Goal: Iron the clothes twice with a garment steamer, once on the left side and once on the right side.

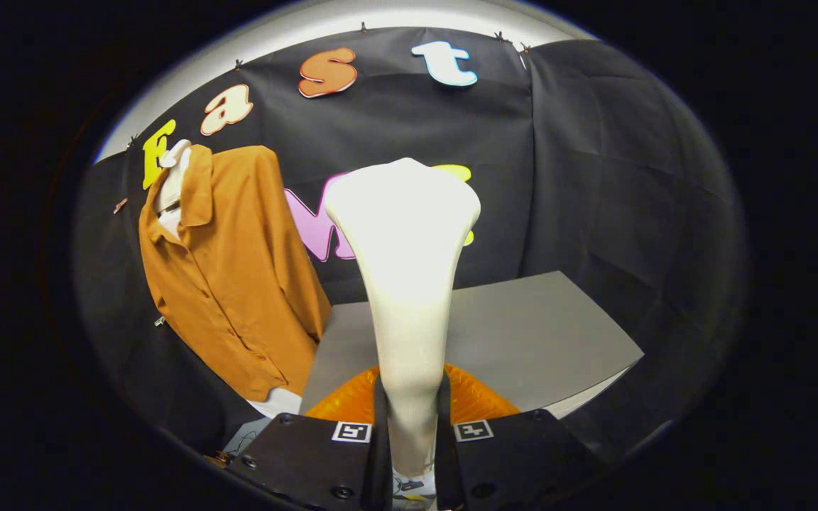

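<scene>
One orange shirt (231, 284) hangs on a mannequin at the table's (537, 333) left edge, well left of and beyond my gripper (412, 433). Its fingers are clenched on the white garment steamer's (405, 284) handle, head upright. I judge my risk is the slim handle twisting in the grip as I swing left, so the head misses the fabric.

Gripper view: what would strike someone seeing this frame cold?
First, the white garment steamer, standing upright, its narrow handle clamped between the fingers of the gripper and its wide head flaring well beyond them. Next, the orange shirt hanging on a white form against the booth wall, off to the steamer's left. Behind the steamer lies a grey table.
</scene>
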The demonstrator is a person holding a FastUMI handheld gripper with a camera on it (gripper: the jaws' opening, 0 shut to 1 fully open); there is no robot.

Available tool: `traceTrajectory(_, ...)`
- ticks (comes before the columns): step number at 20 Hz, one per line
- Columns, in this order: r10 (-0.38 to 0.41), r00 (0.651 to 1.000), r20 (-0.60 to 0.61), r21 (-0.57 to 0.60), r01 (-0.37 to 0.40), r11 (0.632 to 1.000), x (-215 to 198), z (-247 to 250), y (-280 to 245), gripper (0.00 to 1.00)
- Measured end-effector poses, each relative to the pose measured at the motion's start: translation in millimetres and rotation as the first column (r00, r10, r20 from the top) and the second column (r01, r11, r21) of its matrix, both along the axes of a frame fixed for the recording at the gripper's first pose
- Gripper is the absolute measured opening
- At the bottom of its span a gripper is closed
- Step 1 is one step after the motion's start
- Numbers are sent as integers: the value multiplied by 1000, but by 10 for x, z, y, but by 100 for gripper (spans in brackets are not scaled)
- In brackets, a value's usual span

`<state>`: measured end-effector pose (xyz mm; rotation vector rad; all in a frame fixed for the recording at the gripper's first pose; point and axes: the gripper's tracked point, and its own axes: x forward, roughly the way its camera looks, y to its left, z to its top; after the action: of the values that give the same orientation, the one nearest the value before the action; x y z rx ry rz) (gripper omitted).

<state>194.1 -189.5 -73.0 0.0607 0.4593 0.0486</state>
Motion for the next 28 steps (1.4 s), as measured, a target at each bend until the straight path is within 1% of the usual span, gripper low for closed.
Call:
traceTrajectory(2,54,998,32,-33,-53,998,-167,106,428,27)
traceTrajectory(7,127,988,90,-69,-121,990,-340,228,1420,27)
traceTrajectory(9,139,986,94,-62,-134,989,-317,175,1756,27)
traceTrajectory(12,121,988,92,-64,-115,991,-162,54,2085,27)
traceTrajectory(15,105,991,79,-83,-99,992,49,-132,2296,27)
traceTrajectory(19,76,996,47,-90,-71,993,322,-401,2363,27)
traceTrajectory(23,37,997,72,-93,-31,995,621,-469,2348,27)
traceTrajectory(28,33,994,102,-113,-21,993,843,-534,2415,27)
